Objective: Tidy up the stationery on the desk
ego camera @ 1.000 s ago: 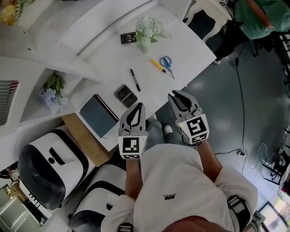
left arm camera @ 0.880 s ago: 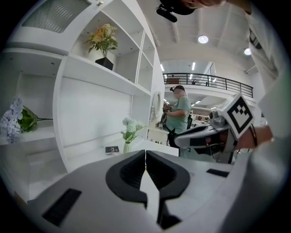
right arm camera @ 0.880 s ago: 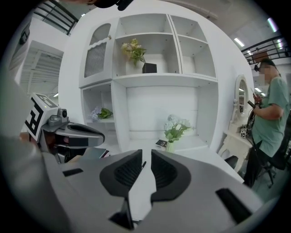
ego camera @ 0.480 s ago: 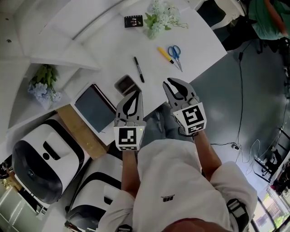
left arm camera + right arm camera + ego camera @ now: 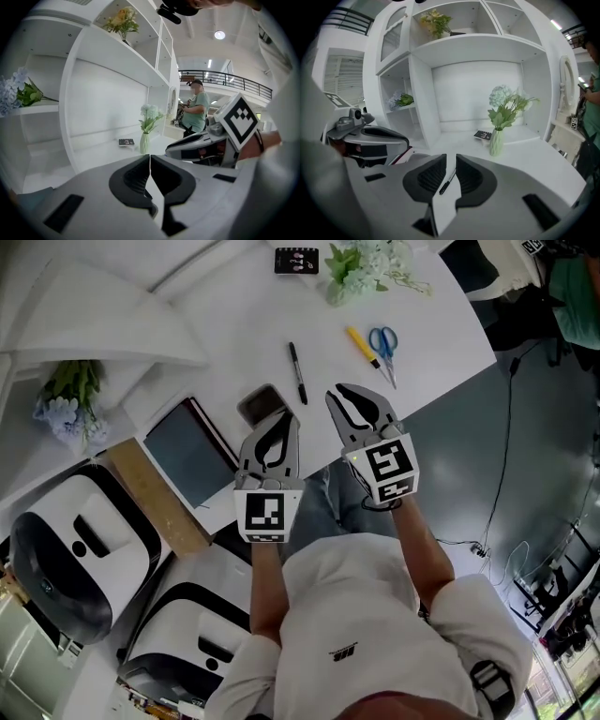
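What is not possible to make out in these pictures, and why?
- Black card: head view, print too small to read.
- Dark case: head view, left gripper covers its near edge.
- Yellow item beside scissors: head view, too small to identify.
- Flat dark slab: head view, tablet or notebook, cannot tell.

An office-like open hall: a white desk surface (image 5: 234, 334) backed at twelve o'clock by built-in white shelving (image 5: 478, 44) with flower vases (image 5: 496, 142), a railed mezzanine (image 5: 243, 83) under ceiling lights (image 5: 219, 34), and cables (image 5: 498, 512) on grey floor (image 5: 544, 427) at three o'clock.
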